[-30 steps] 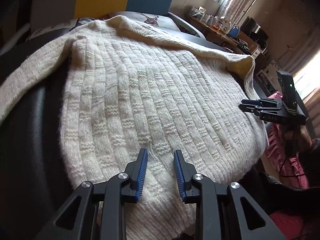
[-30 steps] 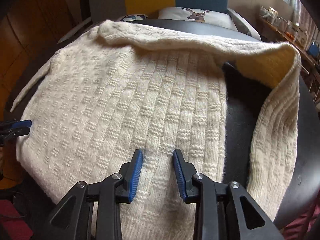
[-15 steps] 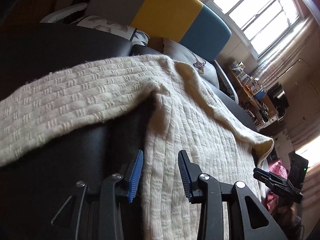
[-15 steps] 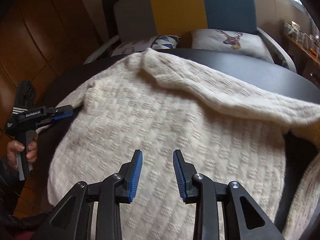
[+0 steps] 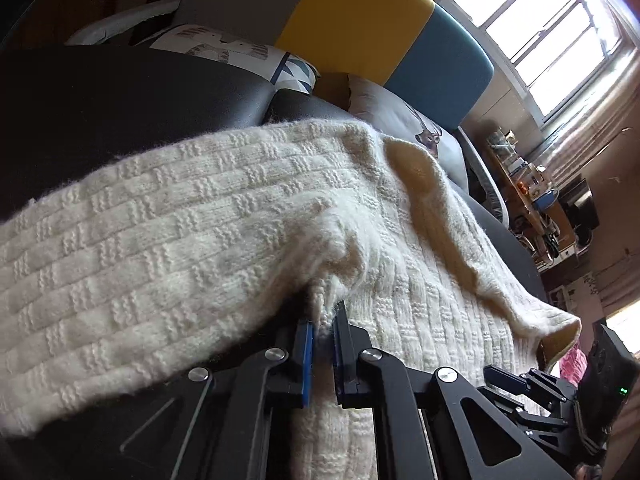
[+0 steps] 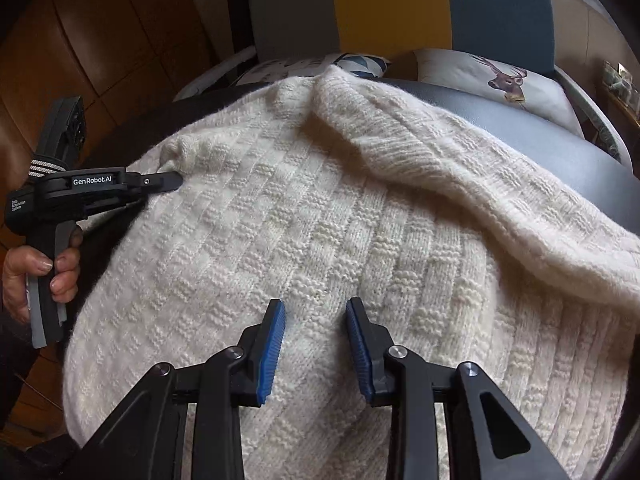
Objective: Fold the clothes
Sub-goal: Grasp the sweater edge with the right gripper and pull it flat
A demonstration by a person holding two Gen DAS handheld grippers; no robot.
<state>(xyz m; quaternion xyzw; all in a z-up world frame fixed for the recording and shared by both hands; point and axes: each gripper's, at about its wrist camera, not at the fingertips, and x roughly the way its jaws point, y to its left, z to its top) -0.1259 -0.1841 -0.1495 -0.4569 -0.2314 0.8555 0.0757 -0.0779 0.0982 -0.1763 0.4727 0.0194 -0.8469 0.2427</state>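
Left gripper pinches the sweater at the armpit

Now the left gripper (image 5: 322,332) is clenched on the cream knitted sweater (image 6: 320,232) — a small fold of wool sits between its blue pads (image 5: 306,350), at the place where the sleeve (image 5: 132,256) meets the body. From the right wrist view, the same gripper (image 6: 176,180) reaches in from the left side, its tip touching the edge of the knit, and a hand (image 6: 36,276) holds its grip.

The right gripper (image 6: 314,312) is released: its jaws stand partly apart above the lower part of the sweater, and nothing is between them.

Around them, the sweater lies spread on a black desk (image 6: 520,116), front side up. One sleeve goes out to the left in the left wrist view; the other sleeve (image 6: 460,176) is folded across the upper part of the body. Behind the desk stands a sofa (image 6: 392,4) with grey, yellow and blue panels — on it lies a cushion (image 6: 500,80) with a deer picture.
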